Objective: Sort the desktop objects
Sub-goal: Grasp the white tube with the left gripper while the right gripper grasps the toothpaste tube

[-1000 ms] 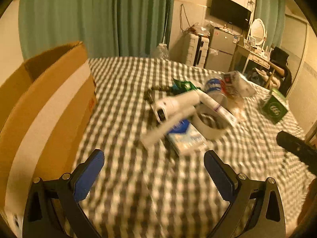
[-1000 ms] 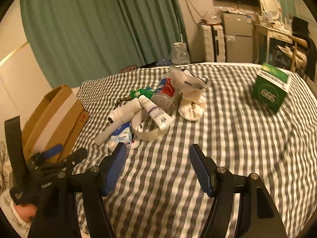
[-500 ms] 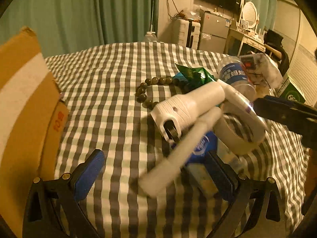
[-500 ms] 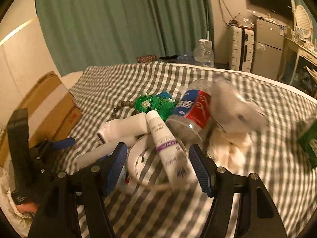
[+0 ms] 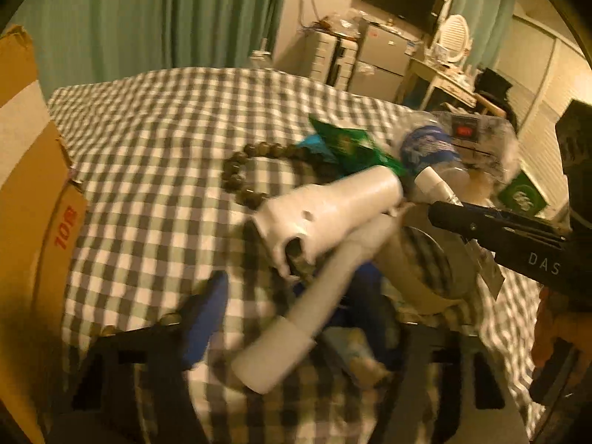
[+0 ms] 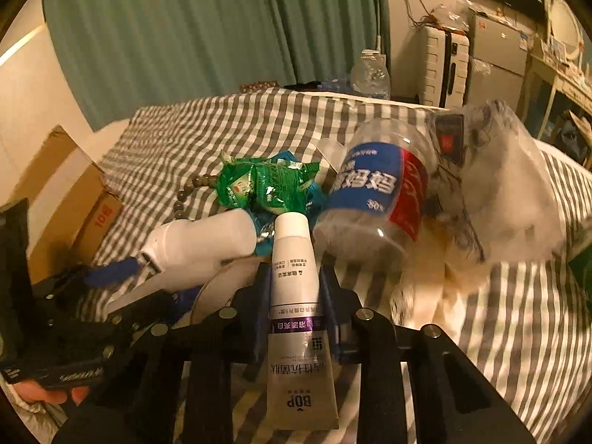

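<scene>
The left gripper [image 5: 296, 318] points steeply downward, its black frame low in its own view and blurred. Its jaws are closing, with a white handle-like piece lying between them; whether the blue pads press on it cannot be told through the blur. The right gripper [image 6: 294, 296] also slants downward, and its jaws are closing with a white tube between them, a pad flanking it close on each side. At the lower left of the right wrist view, the person's left hand [image 6: 44, 394] grasps the left gripper's handle.
</scene>
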`<act>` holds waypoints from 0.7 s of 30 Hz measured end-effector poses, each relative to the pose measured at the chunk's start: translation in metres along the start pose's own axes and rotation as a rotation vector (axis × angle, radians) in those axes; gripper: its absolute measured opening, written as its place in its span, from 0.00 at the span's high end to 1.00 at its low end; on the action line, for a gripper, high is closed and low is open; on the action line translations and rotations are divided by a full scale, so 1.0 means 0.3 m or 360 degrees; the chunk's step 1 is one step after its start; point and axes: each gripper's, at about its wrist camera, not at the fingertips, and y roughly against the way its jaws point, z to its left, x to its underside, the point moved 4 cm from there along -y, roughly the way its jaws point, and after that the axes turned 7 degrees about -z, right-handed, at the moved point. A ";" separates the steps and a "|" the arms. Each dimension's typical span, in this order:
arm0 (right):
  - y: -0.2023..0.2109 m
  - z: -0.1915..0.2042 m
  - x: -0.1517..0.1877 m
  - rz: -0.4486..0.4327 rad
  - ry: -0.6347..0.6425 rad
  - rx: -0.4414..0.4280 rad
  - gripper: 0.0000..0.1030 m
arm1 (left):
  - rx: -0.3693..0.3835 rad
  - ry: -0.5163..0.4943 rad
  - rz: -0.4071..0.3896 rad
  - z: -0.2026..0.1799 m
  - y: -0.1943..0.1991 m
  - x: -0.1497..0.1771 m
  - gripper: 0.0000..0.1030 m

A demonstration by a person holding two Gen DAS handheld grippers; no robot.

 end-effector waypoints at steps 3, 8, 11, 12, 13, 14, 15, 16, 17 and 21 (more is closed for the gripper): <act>0.062 -0.002 0.030 -0.0009 -0.0015 0.0028 0.75 | 0.0066 -0.0081 0.0024 -0.047 0.023 0.005 0.74; 0.174 -0.014 0.046 -0.0051 -0.0127 -0.0002 0.75 | 0.0086 -0.0131 0.0059 -0.087 0.060 0.016 0.86; 0.222 0.005 0.063 -0.0059 -0.0120 0.0002 0.75 | 0.0084 -0.0108 0.0057 -0.079 0.103 0.041 0.88; 0.236 0.016 0.074 -0.0052 -0.0111 0.0007 0.75 | 0.0081 -0.0098 0.0051 -0.076 0.118 0.045 0.88; 0.244 0.022 0.078 -0.0053 -0.0108 0.0007 0.75 | 0.0085 -0.0091 0.0048 -0.074 0.133 0.050 0.88; 0.253 0.029 0.084 -0.0050 -0.0111 0.0002 0.75 | 0.0085 -0.0086 0.0047 -0.075 0.152 0.057 0.88; 0.266 0.042 0.096 -0.0044 -0.0112 -0.0004 0.75 | 0.0078 -0.0083 0.0039 -0.075 0.174 0.067 0.88; 0.277 0.053 0.103 -0.0045 -0.0106 -0.0004 0.75 | 0.0069 -0.0078 0.0032 -0.079 0.192 0.075 0.88; 0.285 0.068 0.110 -0.0038 -0.0098 -0.0012 0.75 | 0.0072 -0.0060 0.0038 -0.080 0.211 0.089 0.88; 0.326 0.123 0.132 -0.0031 -0.0056 -0.0026 0.75 | 0.0051 -0.0010 0.0026 -0.081 0.262 0.116 0.88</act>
